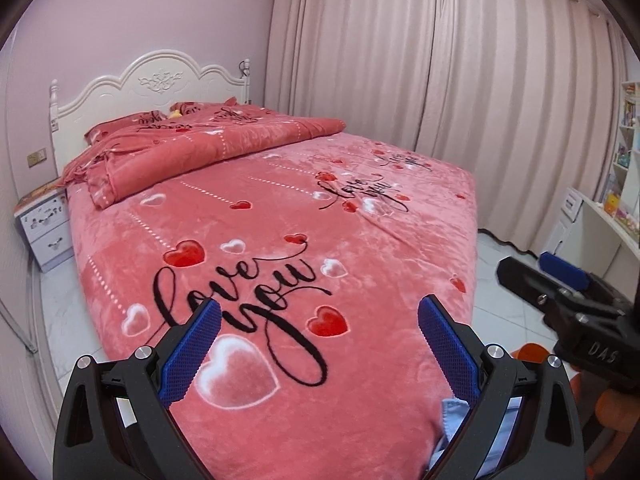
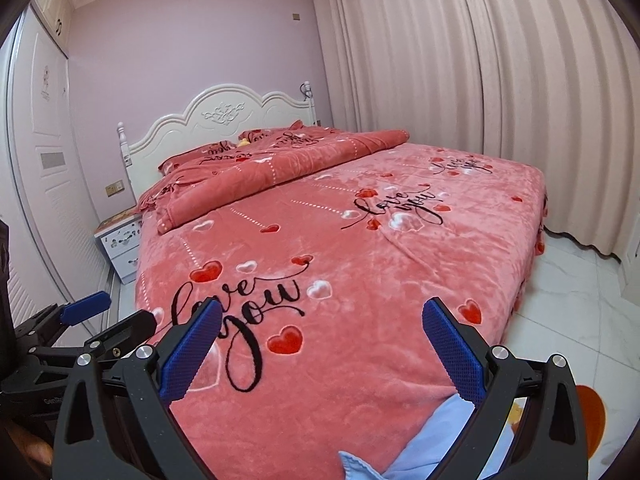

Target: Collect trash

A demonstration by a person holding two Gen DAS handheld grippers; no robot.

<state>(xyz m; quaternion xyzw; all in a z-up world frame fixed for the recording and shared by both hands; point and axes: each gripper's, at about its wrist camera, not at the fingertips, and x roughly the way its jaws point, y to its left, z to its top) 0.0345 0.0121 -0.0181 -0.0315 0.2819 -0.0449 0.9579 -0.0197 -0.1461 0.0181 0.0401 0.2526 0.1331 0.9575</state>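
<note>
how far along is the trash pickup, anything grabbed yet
Nothing looks done yet. The left gripper and right gripper both hang open and empty above the foot of the bed. No trash bag or bin is in view. The only loose item nearby is a light blue cloth or paper at the bed's near edge, under the right gripper; whether it is trash is unclear. So finding and collecting all remain.
</note>
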